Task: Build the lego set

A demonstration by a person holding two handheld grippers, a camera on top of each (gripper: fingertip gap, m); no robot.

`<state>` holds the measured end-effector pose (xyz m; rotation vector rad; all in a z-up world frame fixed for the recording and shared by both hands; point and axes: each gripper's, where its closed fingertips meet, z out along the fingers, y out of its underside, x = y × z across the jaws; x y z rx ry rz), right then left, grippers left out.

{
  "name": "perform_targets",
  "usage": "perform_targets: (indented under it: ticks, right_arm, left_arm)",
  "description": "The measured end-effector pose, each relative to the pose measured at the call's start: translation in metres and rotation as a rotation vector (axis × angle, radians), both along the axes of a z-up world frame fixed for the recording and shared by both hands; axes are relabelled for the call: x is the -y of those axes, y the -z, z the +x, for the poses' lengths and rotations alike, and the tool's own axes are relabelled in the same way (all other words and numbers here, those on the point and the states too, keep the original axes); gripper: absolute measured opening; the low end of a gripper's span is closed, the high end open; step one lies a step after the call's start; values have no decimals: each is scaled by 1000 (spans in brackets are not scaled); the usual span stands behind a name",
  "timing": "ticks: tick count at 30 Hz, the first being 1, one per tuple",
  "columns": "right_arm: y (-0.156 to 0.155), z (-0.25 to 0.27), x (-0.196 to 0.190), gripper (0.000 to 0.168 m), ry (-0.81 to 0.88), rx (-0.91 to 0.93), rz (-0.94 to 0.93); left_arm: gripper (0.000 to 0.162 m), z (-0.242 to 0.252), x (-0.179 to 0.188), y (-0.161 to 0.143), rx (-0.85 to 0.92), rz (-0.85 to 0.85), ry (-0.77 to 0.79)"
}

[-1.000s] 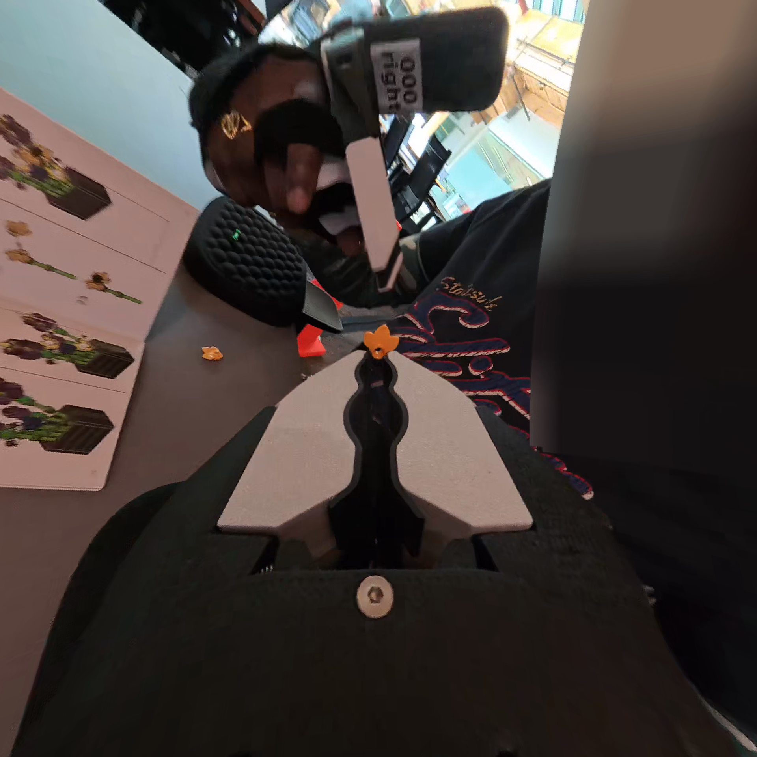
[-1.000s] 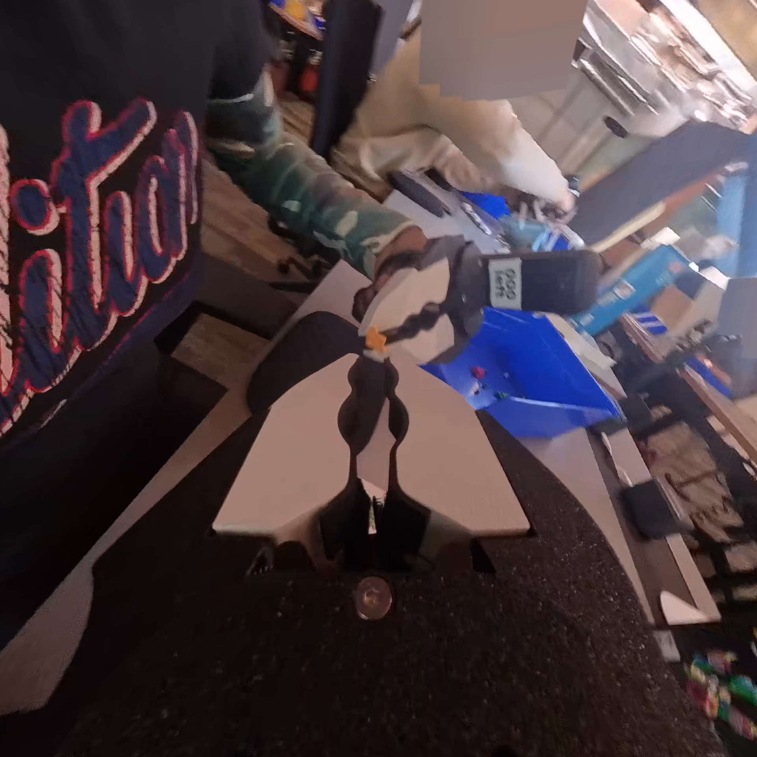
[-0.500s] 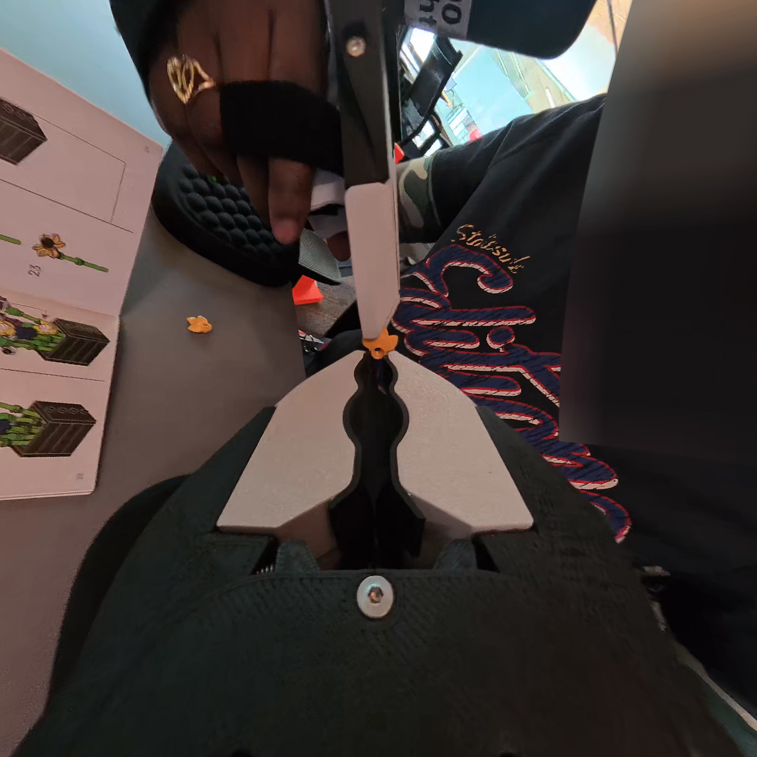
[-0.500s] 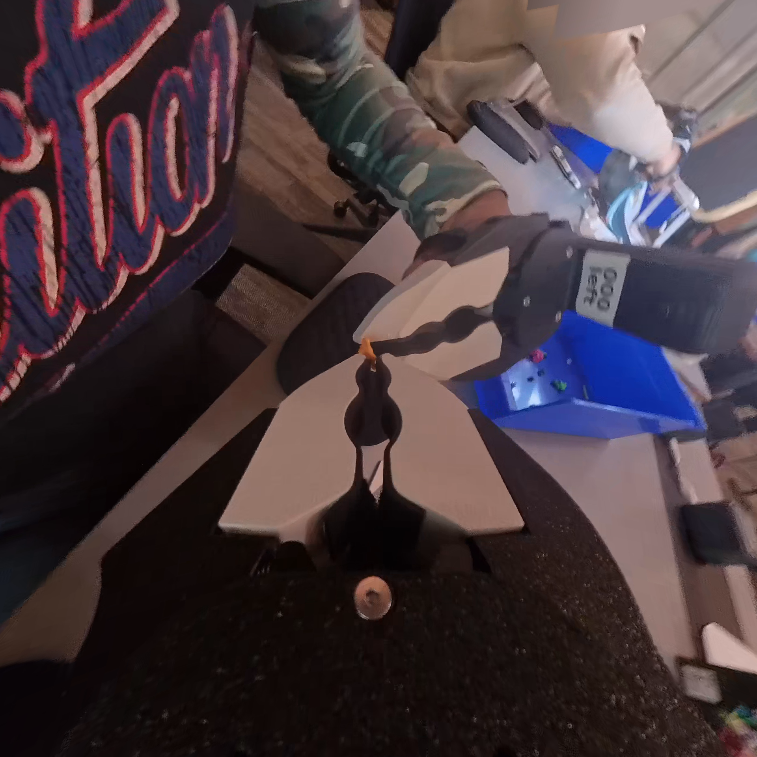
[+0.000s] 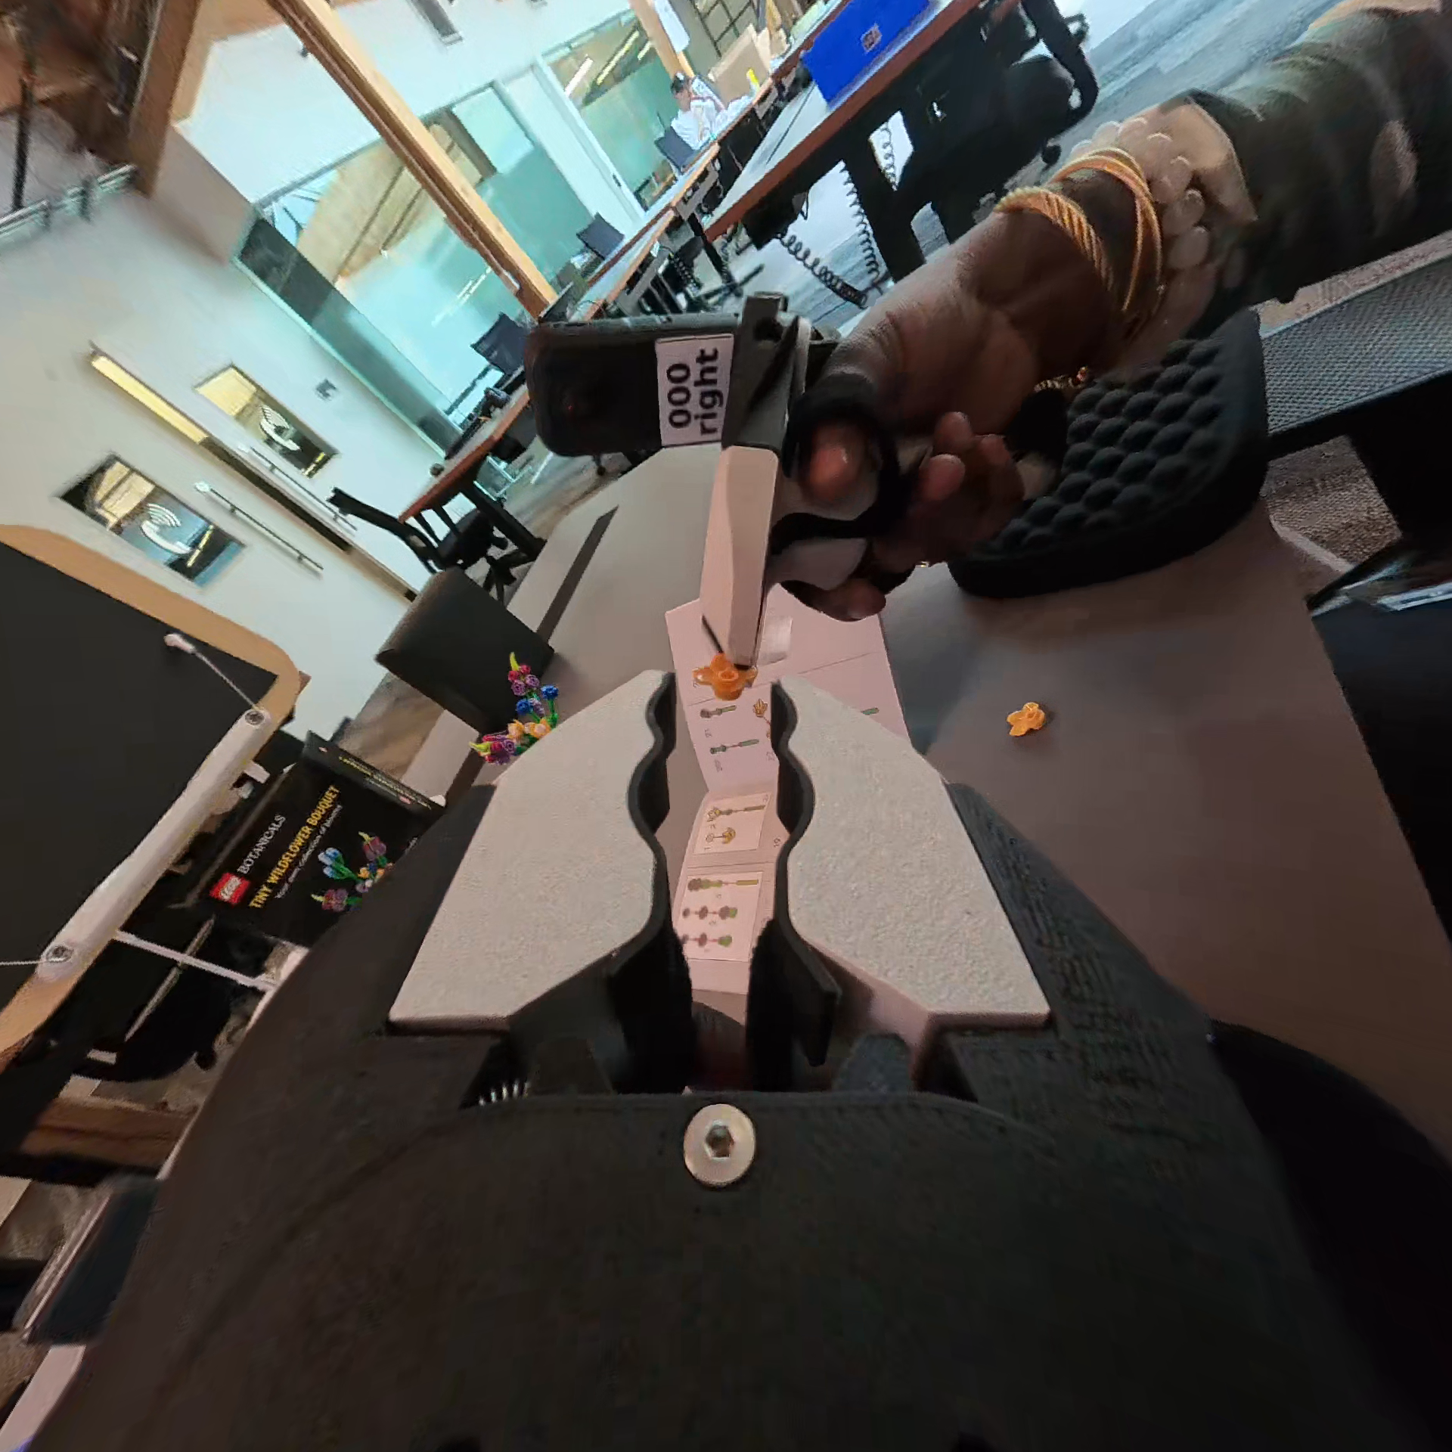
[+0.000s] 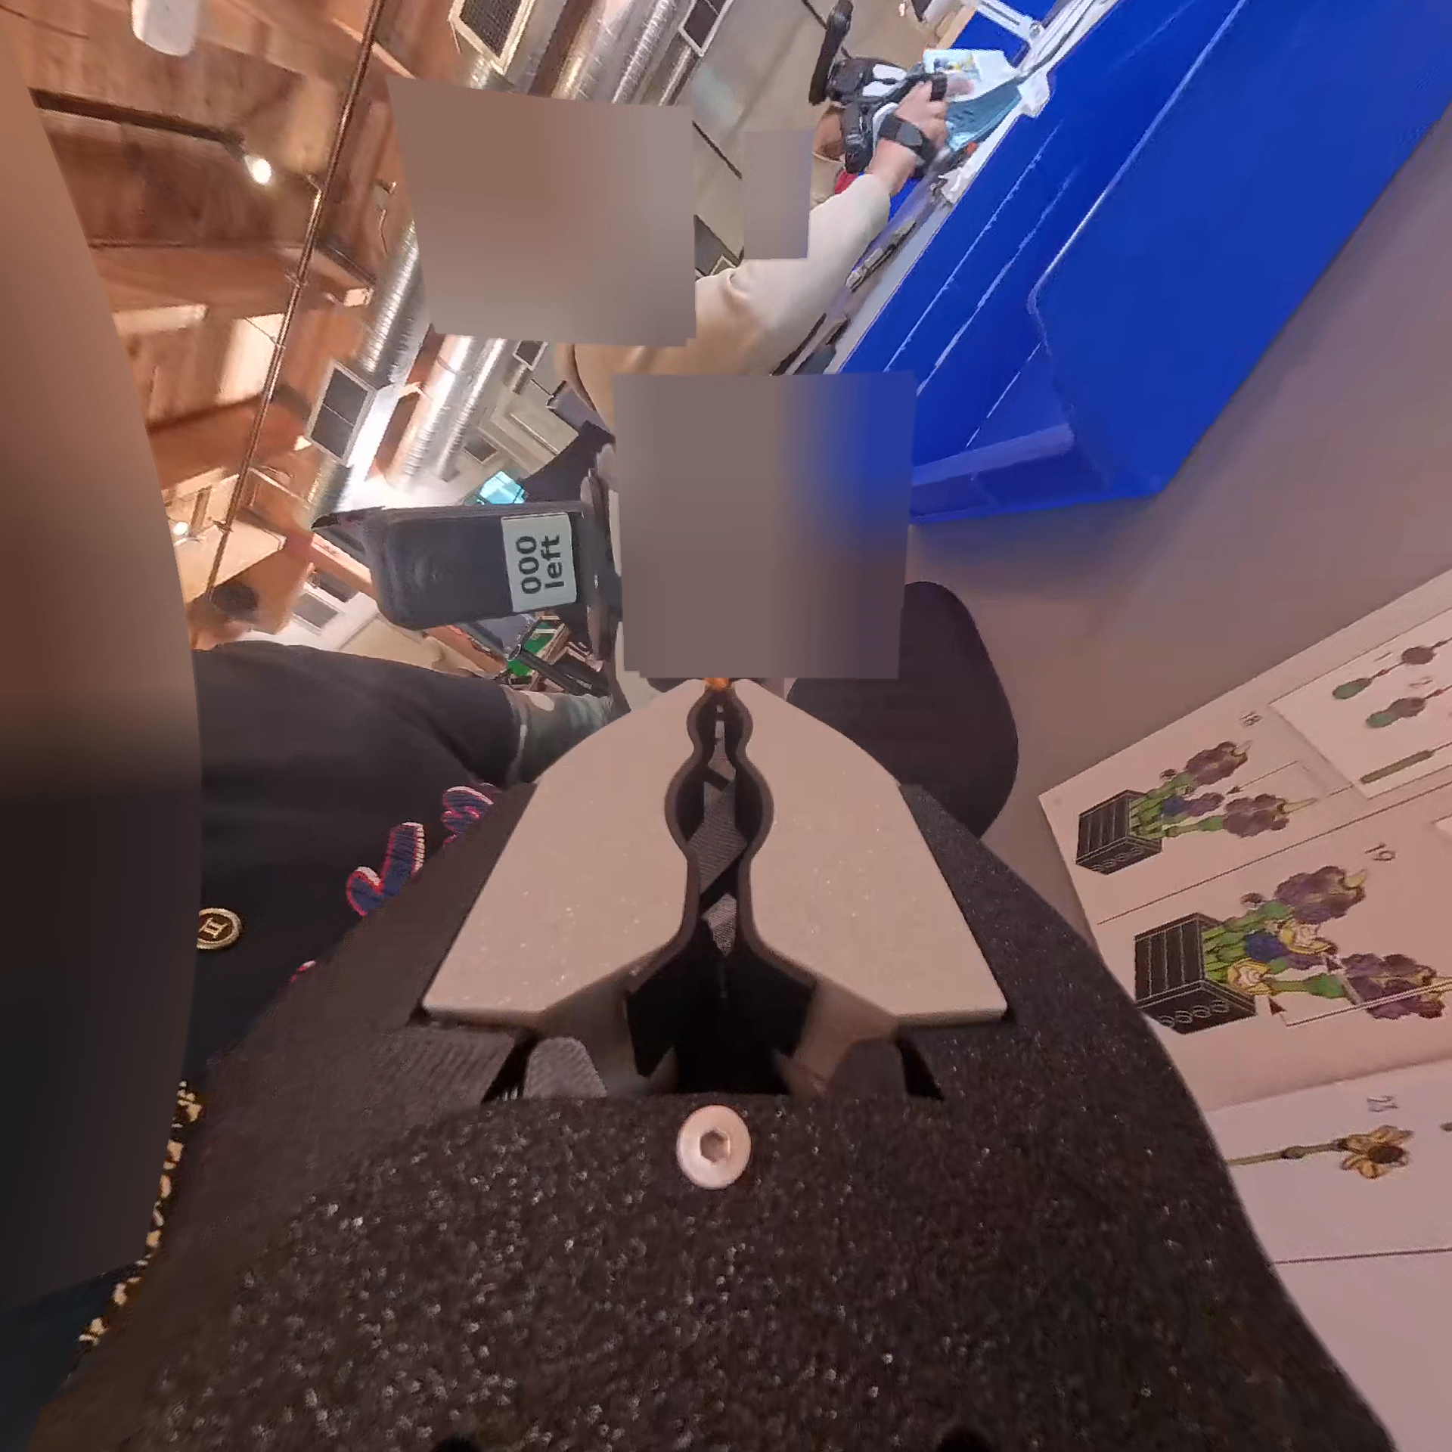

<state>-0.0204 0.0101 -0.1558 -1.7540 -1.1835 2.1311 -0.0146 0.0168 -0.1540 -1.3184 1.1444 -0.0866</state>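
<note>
**A tiny orange flower piece changes grippers in mid-air**

Closest to me, the left gripper (image 5: 721, 691) has its fingers spread apart, with nothing between them; the open instruction booklet (image 5: 727, 833) shows through the gap. Just past those tips, held above the surface, the right gripper (image 5: 735, 652) comes down from above with its fingers pinched together on a small orange flower piece (image 5: 724, 677). In the right wrist view the same piece (image 6: 716, 685) is only a speck of orange at the closed tips, partly behind a blurred patch.

I'd judge that piece to be feather-light, hard plastic and smooth, so it could easily twist or pop out of a pinch. The petals look thin; the stubby centre seems the safer place to hold, squeezed squarely and gently. The grip appears to sit at one edge of the piece, which leaves it free to swivel.

Counting: two orange flower pieces in all, the held one and a second orange flower piece (image 5: 1025, 717) lying loose near the surface's right edge. Two grippers. One booklet, spread across the middle of the surface. Further back, a black dimpled pad (image 5: 1131, 487) rests by the far right edge. Off the left edge stand one dark set box (image 5: 314, 864) and, behind it, one finished bunch of brick flowers (image 5: 522, 719). In the right wrist view, one blue bin (image 6: 1139, 314) sits at the far end.
</note>
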Motion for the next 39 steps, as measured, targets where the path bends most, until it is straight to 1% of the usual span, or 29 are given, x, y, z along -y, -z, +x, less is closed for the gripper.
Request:
perform_targets:
  ticks: [2,5,12,16,24,26,28,30,33,35,39]
  right_arm:
    - [1,0,0,2,2,3,-5]
    - [1,1,-1,2,11,0,-13]
    - [3,0,0,3,17,-3,-24]
    - [4,1,-1,12,19,6,-33]
    - [6,4,1,2,14,21,9]
    - [9,10,3,2,17,41,32]
    - [18,22,-2,2,57,99,76]
    - [35,40,-9,2,103,198,127]
    - [79,73,-19,2,142,445,234]
    - [98,86,-19,2,131,547,246]
    - [116,93,-10,2,51,647,272]
  left_arm:
    - [16,2,-2,3,-12,-14,0]
    - [13,2,-3,4,-1,-21,-6]
    - [12,2,-1,6,68,-74,10]
    - [12,2,1,5,97,-75,26]
    - [12,5,2,11,73,-81,42]
    - [12,8,4,13,92,-115,61]
    - [19,8,3,16,112,-149,52]
    - [23,4,3,21,126,-187,35]
    - [23,-3,1,28,139,-230,1]
    - [23,-8,-1,31,142,-240,-26]
    - [23,-12,-3,31,151,-252,-52]
